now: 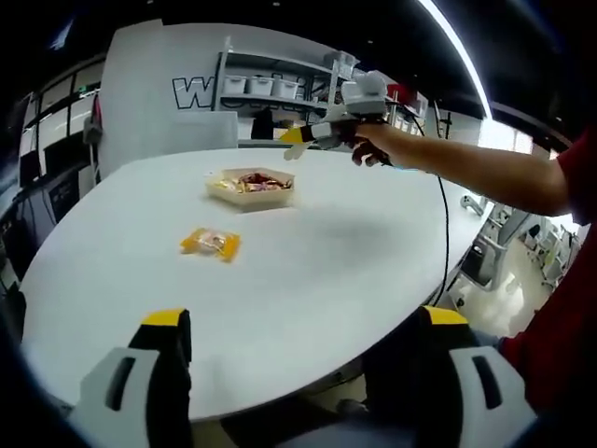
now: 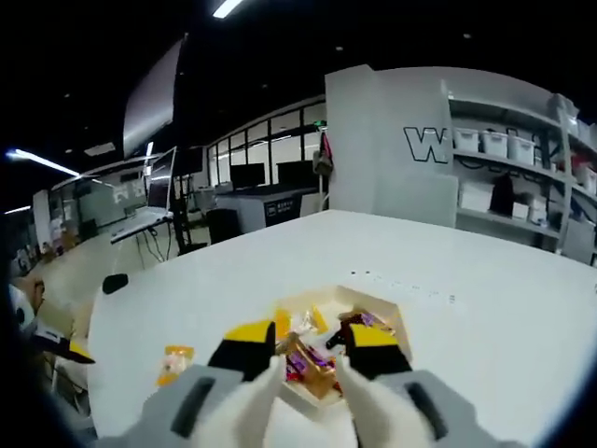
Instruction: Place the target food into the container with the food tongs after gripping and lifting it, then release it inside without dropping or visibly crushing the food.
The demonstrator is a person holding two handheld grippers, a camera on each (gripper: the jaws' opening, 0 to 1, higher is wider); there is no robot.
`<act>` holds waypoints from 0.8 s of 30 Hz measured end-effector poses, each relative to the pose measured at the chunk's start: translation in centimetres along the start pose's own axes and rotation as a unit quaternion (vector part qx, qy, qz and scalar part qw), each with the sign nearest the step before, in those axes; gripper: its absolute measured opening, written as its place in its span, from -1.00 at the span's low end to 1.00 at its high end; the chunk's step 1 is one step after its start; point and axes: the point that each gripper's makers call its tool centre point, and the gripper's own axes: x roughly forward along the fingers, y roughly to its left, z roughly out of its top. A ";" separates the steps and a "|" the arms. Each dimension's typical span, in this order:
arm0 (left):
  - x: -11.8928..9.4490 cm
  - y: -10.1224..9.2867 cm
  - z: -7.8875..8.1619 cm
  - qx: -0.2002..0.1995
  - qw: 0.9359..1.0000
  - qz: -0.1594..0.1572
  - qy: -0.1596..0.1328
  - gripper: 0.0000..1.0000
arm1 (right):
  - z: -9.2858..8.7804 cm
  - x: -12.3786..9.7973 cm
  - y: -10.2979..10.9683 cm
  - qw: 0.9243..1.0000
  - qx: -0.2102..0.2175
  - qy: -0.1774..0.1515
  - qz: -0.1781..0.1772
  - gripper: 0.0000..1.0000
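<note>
While both cameras look out across a pale round worktop, the scene reads as follows.

Right gripper (image 2: pixel 312 359): jaws set a narrow gap apart, with white tong tips fixed to them; a gold-and-purple wrapped snack (image 2: pixel 312 364) sits between the tips, though whether they pinch it cannot be told. It hangs over the container.
Left gripper (image 1: pixel 300 322): jaws spread wide, holding nothing, low at the near edge of the worktop.
Container (image 1: pixel 250 184): a shallow, light-coloured box with angled corners, holding several bright wrapped snacks.
Loose packet (image 1: pixel 211 243): a yellow-orange wrapped food item lying flat on the worktop, near the container but apart from it.
Person: a bare forearm in a red sleeve (image 1: pixel 569 177) reaches over the worktop, carrying the right gripper.
Worktop (image 1: pixel 308 252): white and smooth.
Room: white shelving (image 2: pixel 508 163) with storage bins, a wall with large lettering, ceiling strip lights.
</note>
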 end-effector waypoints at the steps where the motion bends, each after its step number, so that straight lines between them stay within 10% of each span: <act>1: 0.0 0.0 0.0 0.000 1.000 0.000 0.000 0.98 | -0.2 0.0 0.0 1.000 0.000 0.002 0.001 -0.51; 24: -0.7 0.4 0.0 -0.003 1.000 0.007 -0.007 0.98 | -3.0 -0.5 2.0 1.000 0.002 0.006 0.018 -0.50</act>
